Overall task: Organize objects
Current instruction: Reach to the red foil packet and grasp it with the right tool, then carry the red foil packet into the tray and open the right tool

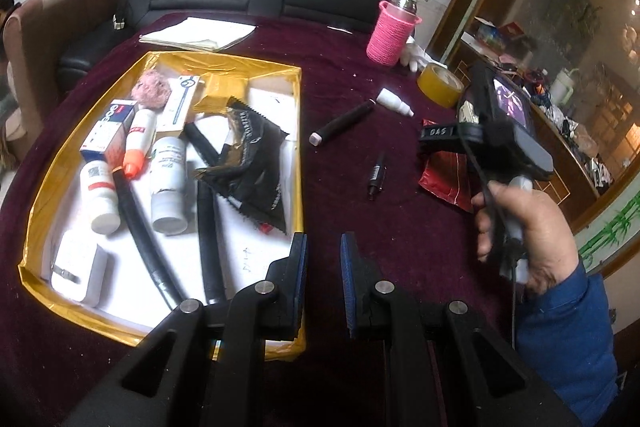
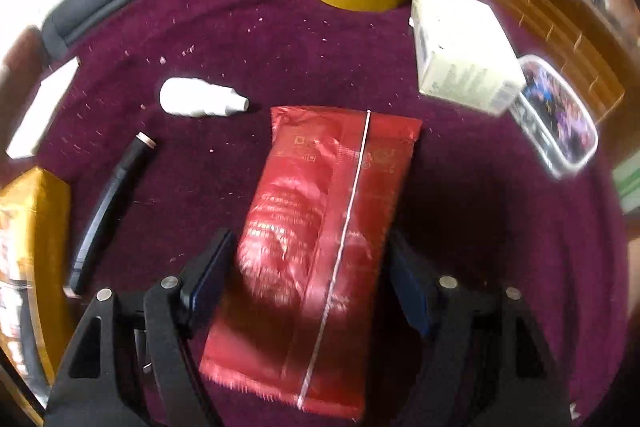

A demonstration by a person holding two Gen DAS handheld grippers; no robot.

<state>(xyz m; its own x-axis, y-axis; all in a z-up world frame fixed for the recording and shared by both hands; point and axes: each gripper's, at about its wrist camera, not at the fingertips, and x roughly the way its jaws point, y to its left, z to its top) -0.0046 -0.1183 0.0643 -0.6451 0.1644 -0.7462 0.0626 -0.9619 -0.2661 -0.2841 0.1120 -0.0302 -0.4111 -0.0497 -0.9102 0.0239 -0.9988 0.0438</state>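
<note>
The right hand (image 1: 524, 231) holds the right gripper (image 2: 308, 279) low over the maroon table (image 2: 280, 39), jaws spread wide. The red packet (image 2: 320, 227) lies flat between its fingers, touching neither; motion blur hides its print. The left gripper (image 1: 324, 279) hovers narrowly parted beside the gold-edged tray (image 1: 298, 115).

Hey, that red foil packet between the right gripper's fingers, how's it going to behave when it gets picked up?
The red foil packet looks soft and crinkled, so it will probably sag or fold rather than stay flat. Its glossy film may slip against the right gripper pads. It lies flat on the cloth, so rolling seems unlikely.
</note>
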